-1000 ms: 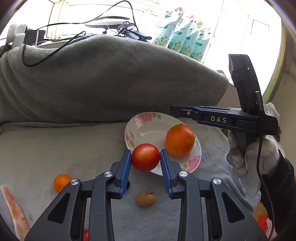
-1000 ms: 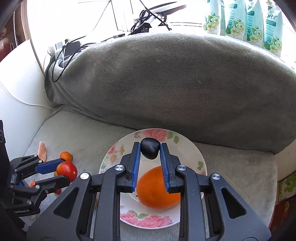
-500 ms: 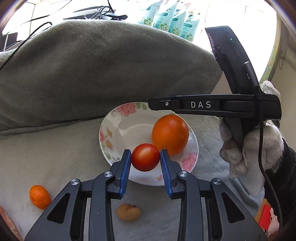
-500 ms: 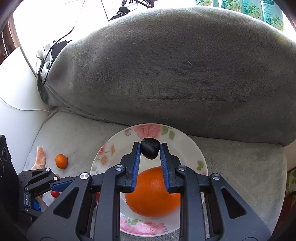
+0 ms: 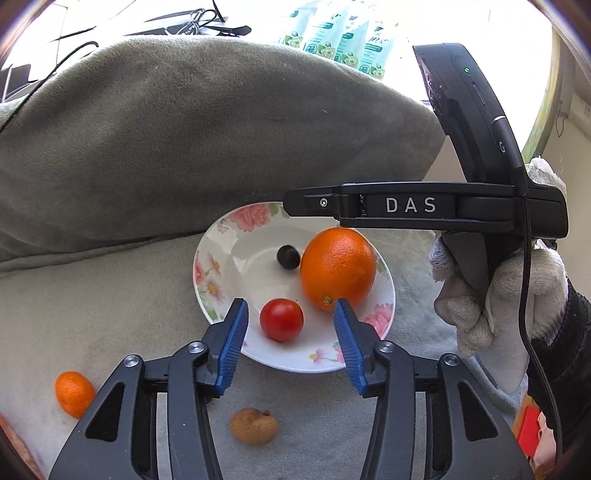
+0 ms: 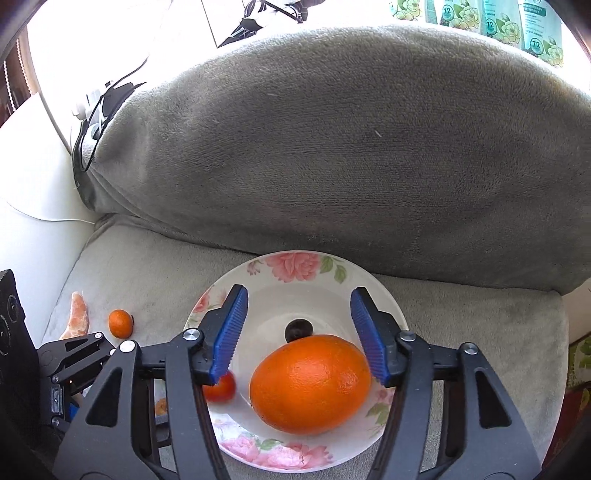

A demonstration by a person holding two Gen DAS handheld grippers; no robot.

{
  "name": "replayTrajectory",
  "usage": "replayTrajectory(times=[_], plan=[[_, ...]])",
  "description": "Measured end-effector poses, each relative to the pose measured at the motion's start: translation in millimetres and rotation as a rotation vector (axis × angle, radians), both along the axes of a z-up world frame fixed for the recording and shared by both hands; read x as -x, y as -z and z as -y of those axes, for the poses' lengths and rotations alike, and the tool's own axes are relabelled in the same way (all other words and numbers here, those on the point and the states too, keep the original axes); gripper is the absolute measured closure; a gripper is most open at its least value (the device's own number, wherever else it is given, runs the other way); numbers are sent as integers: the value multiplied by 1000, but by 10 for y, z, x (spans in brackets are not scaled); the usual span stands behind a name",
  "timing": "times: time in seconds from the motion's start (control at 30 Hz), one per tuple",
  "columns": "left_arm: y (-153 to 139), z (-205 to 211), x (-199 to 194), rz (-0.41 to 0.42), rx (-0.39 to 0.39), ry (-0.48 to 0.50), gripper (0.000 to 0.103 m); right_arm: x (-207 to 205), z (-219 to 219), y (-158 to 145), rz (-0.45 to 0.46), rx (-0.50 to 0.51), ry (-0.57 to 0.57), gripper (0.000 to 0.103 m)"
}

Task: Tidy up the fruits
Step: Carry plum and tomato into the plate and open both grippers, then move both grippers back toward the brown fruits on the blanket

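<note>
Left wrist view: we've just opened both jaws, left gripper and right gripper now empty, tomato, dark fruit, orange on plate; kumquat, brown fruit left.

Grey cushion walls off the plate's far side.

A big grey cushion fills the back of the sofa. Behind it stand green floral refill pouches and tangled black cables.
</note>
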State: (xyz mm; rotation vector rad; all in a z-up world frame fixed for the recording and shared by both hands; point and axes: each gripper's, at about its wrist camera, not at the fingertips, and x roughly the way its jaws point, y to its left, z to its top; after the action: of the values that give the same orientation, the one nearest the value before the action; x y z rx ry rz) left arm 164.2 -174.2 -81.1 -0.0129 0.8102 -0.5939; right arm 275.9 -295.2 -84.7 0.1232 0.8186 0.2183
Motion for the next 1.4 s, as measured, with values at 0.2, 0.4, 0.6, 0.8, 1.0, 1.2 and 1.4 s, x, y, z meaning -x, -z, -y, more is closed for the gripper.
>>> replayTrajectory(times=[0.2, 0.4, 0.6, 0.8, 1.0, 1.2, 1.4], plan=[[0, -17, -6, 6, 12, -1, 32, 41, 45, -47, 20, -10, 26, 24], [-25, -31, 6, 22, 3, -21, 27, 95, 41, -105, 37, 5, 31, 14], [-73, -62, 28, 28, -6, -37, 22, 149, 27, -155, 44, 17, 45, 13], [-137, -142, 80, 26, -1, -47, 22, 276, 29, -222, 72, 11, 53, 13], [-237, -276, 153, 46, 13, -70, 22, 447, 21, -320, 109, -1, 62, 13], [-368, -521, 184, 53, 36, -105, 22, 671, -55, -451, 153, -7, 49, 13], [-495, -897, 255, 76, 60, -172, 22, 910, -210, -560, 193, -3, 17, 13]])
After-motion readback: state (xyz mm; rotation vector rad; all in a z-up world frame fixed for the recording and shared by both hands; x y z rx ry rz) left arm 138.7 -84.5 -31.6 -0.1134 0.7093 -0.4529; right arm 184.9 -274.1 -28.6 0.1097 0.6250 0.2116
